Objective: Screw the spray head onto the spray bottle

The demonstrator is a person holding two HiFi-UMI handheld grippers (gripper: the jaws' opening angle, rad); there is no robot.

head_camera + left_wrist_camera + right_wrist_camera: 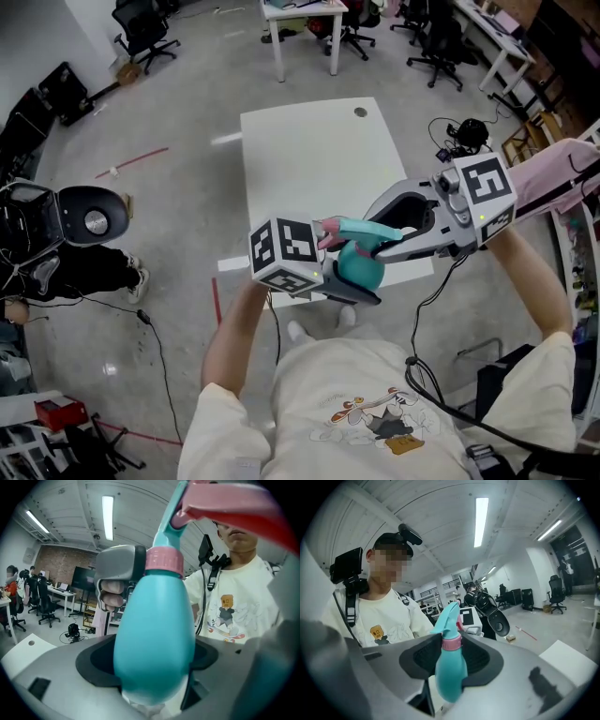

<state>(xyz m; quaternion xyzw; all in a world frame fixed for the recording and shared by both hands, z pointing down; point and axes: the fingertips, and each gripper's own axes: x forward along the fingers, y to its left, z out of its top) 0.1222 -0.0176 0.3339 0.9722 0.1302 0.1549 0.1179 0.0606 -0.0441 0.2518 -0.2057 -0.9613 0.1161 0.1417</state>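
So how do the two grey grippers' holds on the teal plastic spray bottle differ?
The left gripper clamps the teal spray bottle by its bulbous body; the right gripper grips the pink collar under the spray head. In the head view the left gripper enters from the left, the right gripper from the right. Both hold it in the air.

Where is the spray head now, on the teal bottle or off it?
On. The spray head sits atop the bottle, its pink collar around the neck. How tightly it is screwed on, cannot tell.
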